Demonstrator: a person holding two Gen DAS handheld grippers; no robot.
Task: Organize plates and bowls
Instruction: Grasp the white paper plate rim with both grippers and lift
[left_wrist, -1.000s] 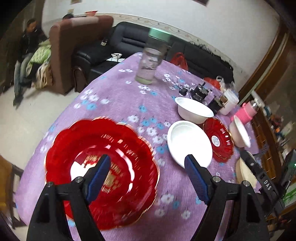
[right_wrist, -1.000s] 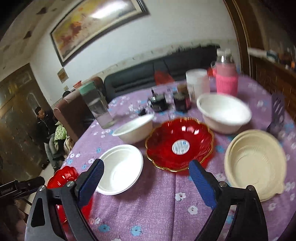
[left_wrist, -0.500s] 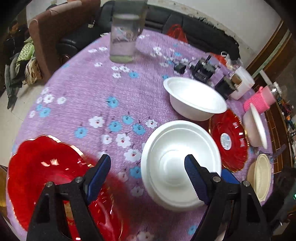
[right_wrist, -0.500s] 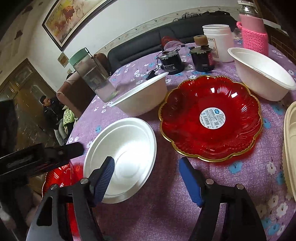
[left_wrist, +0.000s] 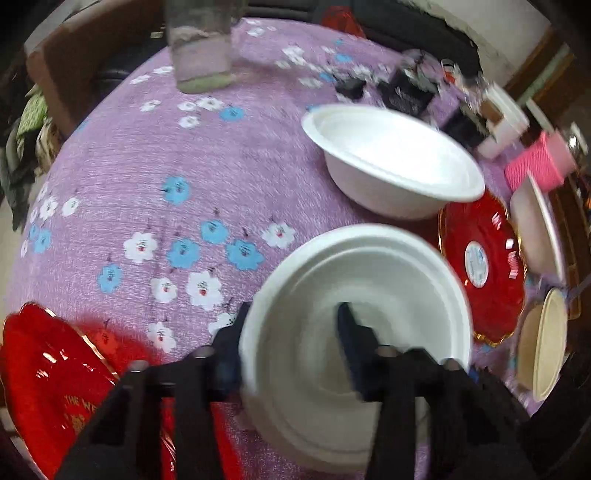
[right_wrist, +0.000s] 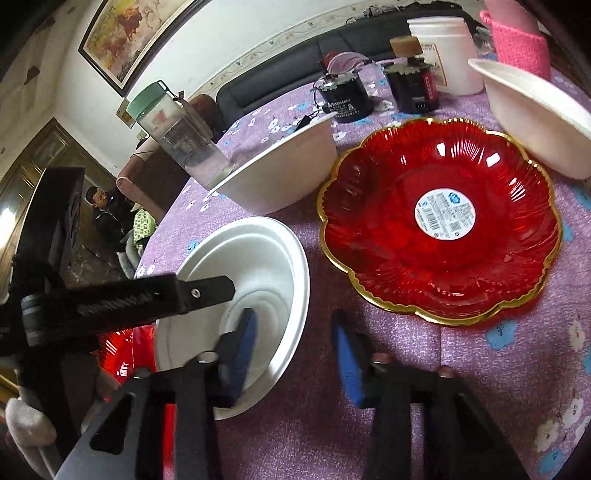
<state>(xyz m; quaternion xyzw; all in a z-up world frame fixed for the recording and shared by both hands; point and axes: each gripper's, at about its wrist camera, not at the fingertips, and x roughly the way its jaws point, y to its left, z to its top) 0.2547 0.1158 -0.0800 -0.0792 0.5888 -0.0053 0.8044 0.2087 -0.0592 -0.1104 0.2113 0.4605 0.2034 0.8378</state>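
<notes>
- white foam plate (left_wrist: 354, 332): lay on the purple floral counter (left_wrist: 155, 177), between the near red plate (left_wrist: 48, 373) and the labelled red plate (right_wrist: 439, 221); rim looked thin and easy to crush.
- left tool (left_wrist: 291, 339): jaws closing astride the plate's left rim, one finger outside, one inside the well; whether the pads yet pressed could not be told through the blur.
- right tool (right_wrist: 291, 350): jaws closing over the right rim, left finger inside the plate, right finger on the cloth outside; a gap showed, so not yet gripping.
- white foam bowl (left_wrist: 391, 158): stood just behind the plate.
- handling note: likely best to close gently on both rims together, then lift level so the plate neither bends nor tips.
</notes>
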